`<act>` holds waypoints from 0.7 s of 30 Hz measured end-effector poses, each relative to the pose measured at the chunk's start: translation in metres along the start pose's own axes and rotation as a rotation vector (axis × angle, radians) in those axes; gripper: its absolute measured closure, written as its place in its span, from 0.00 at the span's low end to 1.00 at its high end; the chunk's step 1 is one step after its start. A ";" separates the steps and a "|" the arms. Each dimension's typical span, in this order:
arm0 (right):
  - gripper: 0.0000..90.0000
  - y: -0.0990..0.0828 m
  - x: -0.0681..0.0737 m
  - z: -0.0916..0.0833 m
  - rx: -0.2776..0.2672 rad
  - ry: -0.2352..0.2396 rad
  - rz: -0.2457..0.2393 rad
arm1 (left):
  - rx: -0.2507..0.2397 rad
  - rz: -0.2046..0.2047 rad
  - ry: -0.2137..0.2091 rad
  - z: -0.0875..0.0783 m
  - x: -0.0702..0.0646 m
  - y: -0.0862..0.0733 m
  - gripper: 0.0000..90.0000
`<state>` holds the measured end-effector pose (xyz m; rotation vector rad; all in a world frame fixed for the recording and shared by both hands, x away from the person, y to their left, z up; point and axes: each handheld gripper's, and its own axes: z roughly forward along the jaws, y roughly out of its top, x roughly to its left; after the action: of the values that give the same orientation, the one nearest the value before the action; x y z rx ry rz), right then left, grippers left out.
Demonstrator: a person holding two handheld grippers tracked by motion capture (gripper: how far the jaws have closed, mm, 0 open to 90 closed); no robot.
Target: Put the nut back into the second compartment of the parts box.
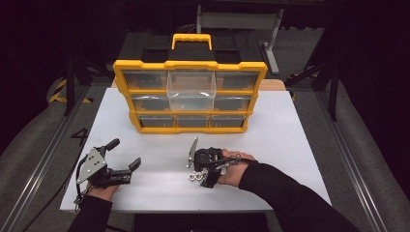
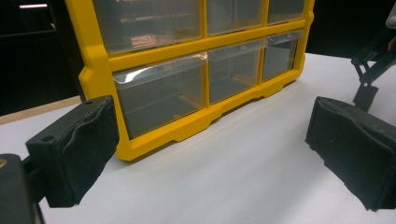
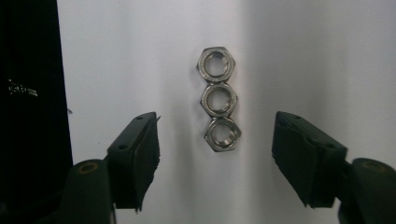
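Straddling 3 nuts [image 3: 219,106], right gripper [image 3: 215,149] hides them from above.

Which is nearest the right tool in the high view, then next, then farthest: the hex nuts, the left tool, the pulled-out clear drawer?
1. Hex nuts: right under the right tool.
2. Left tool: across the table, at the left.
3. Pulled-out clear drawer: farthest, up in the yellow organizer's middle column.

White tabletop [image 1: 290,130]: yellow drawer organizer [image 1: 189,96] stands at 12 o'clock, one clear drawer [image 1: 191,92] pulled out. Three steel hex nuts [image 3: 218,99] lie in a touching row near 6 o'clock.
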<state>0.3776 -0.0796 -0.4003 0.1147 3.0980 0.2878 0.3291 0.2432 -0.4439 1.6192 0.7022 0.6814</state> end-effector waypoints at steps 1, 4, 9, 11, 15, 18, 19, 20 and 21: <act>0.40 0.000 0.000 0.002 -0.002 0.004 -0.005 | 0.000 -0.001 0.000 0.000 0.000 0.000 0.04; 0.47 0.001 0.000 0.006 0.024 0.023 -0.013 | 0.002 0.000 -0.003 0.000 0.000 0.000 0.04; 0.59 0.003 -0.004 0.014 0.070 0.029 -0.015 | 0.000 0.001 -0.002 0.000 -0.001 0.000 0.04; 0.65 0.002 -0.007 0.018 0.083 0.027 -0.009 | -0.002 0.000 -0.001 0.000 0.000 0.000 0.04; 0.74 0.003 -0.008 0.022 0.097 0.013 0.002 | 0.008 -0.001 -0.002 0.000 0.000 -0.001 0.04; 0.75 0.004 -0.007 0.022 0.104 -0.006 -0.005 | 0.007 -0.003 -0.003 0.000 0.000 0.000 0.04; 0.78 0.005 -0.006 0.021 0.110 -0.015 -0.008 | 0.007 -0.003 -0.003 0.000 0.000 0.000 0.04; 0.78 0.005 -0.006 0.021 0.110 -0.015 -0.008 | 0.001 -0.006 0.000 0.000 0.000 -0.001 0.04; 0.78 0.005 -0.005 0.019 0.119 -0.015 -0.012 | 0.000 -0.007 0.001 0.000 0.000 -0.001 0.04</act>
<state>0.3839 -0.0714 -0.4181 0.1001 3.0990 0.1017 0.3286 0.2432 -0.4445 1.6162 0.7085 0.6776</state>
